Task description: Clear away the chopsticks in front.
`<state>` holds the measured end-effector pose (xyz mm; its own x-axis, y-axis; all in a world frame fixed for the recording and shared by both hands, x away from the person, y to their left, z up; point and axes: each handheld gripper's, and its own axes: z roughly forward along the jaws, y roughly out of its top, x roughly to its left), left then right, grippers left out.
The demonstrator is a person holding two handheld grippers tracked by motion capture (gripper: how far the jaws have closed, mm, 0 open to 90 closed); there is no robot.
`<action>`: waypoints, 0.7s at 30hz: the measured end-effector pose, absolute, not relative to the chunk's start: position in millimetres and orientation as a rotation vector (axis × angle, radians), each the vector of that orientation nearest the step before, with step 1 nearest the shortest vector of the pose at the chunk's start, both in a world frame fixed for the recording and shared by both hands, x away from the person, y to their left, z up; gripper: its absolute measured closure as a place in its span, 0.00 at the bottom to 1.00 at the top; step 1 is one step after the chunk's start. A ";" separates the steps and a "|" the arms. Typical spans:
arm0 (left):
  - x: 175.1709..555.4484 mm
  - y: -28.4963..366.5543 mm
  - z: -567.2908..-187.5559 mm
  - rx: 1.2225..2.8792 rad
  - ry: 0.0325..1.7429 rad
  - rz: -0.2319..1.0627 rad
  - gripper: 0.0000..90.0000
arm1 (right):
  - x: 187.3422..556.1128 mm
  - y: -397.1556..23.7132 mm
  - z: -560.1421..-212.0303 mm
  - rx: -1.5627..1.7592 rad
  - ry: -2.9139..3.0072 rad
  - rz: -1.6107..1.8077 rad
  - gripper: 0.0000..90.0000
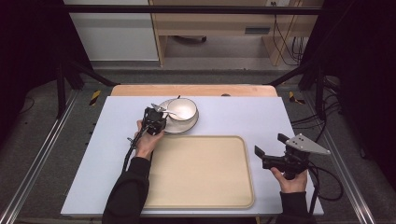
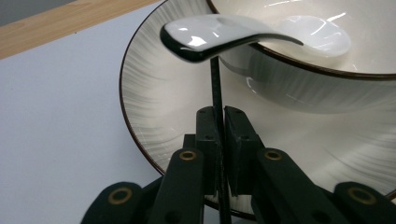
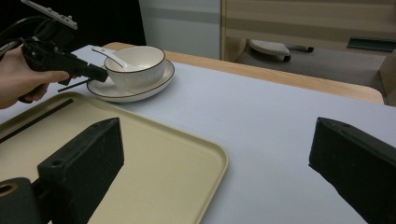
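A white bowl (image 1: 186, 111) with a dark rim stands on a matching plate (image 1: 173, 127) at the back middle of the table. A white ceramic spoon (image 2: 210, 35) rests in the bowl, its handle sticking out over the rim. My left gripper (image 1: 158, 116) is at the plate's left edge, shut on a thin black chopstick (image 2: 215, 88) that points up under the spoon handle. The right gripper view shows that gripper (image 3: 99, 74) with the stick poking out behind it. My right gripper (image 1: 271, 144) hovers open beside the tray's right edge, nothing between its jaws.
A large beige tray (image 1: 201, 186) lies at the front middle of the pale table (image 1: 261, 116). A thin black stick (image 3: 32, 121) lies on the tray's left part. The table's wooden back edge (image 1: 194, 89) runs behind the plate.
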<state>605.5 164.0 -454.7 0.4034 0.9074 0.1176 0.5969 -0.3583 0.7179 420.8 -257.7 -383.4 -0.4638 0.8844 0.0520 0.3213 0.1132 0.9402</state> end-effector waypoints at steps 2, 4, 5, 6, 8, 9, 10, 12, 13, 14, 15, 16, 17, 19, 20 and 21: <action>605.7 164.6 -454.7 2.074 1.280 0.684 0.94 | 420.8 -257.5 -383.4 1.165 1.858 1.347 0.04; 605.7 165.4 -454.3 2.071 1.285 0.675 0.94 | 421.0 -257.5 -383.5 1.162 1.858 1.344 0.04; 605.9 165.8 -454.3 2.070 1.283 0.678 0.94 | 421.0 -257.4 -383.6 1.165 1.858 1.347 0.04; 605.8 165.8 -454.3 2.070 1.285 0.680 0.94 | 421.1 -257.6 -383.7 1.164 1.858 1.345 0.04; 605.2 166.0 -453.7 2.074 1.286 0.679 0.95 | 421.3 -257.4 -384.0 1.165 1.859 1.344 0.04; 604.9 166.1 -453.3 2.072 1.288 0.680 0.95 | 421.3 -257.2 -384.1 1.165 1.858 1.343 0.04; 604.6 166.3 -453.0 2.061 1.289 0.678 0.95 | 421.3 -257.1 -384.0 1.166 1.859 1.344 0.04; 603.2 167.7 -450.5 2.044 1.291 0.677 0.95 | 421.1 -257.1 -383.9 1.166 1.858 1.343 0.03; 602.4 168.9 -448.5 2.038 1.293 0.672 0.95 | 421.0 -257.2 -383.8 1.166 1.857 1.344 0.04; 601.4 170.1 -446.5 2.031 1.294 0.672 0.95 | 420.9 -257.5 -383.7 1.164 1.858 1.344 0.04; 600.7 170.9 -445.3 2.026 1.295 0.675 0.95 | 420.7 -257.7 -383.6 1.166 1.857 1.345 0.04; 599.5 172.7 -443.3 2.020 1.296 0.680 0.95 | 420.6 -257.8 -383.5 1.164 1.856 1.345 0.04; 598.4 174.5 -441.8 2.017 1.300 0.684 0.95 | 420.4 -257.7 -383.3 1.164 1.856 1.346 0.04; 596.3 178.8 -439.0 2.005 1.309 0.691 0.95 | 420.4 -257.7 -383.1 1.162 1.856 1.344 0.04; 595.0 181.1 -437.9 2.000 1.311 0.695 0.95 | 420.3 -257.6 -383.0 1.164 1.855 1.349 0.04; 593.5 183.2 -436.7 1.996 1.316 0.702 0.95 | 420.3 -257.4 -383.1 1.164 1.855 1.349 0.04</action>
<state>593.5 183.2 -436.7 0.3563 0.9304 0.0859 0.5895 -0.2951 0.7519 420.3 -257.4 -383.1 -0.4650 0.8840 0.0481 0.3182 0.1162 0.9409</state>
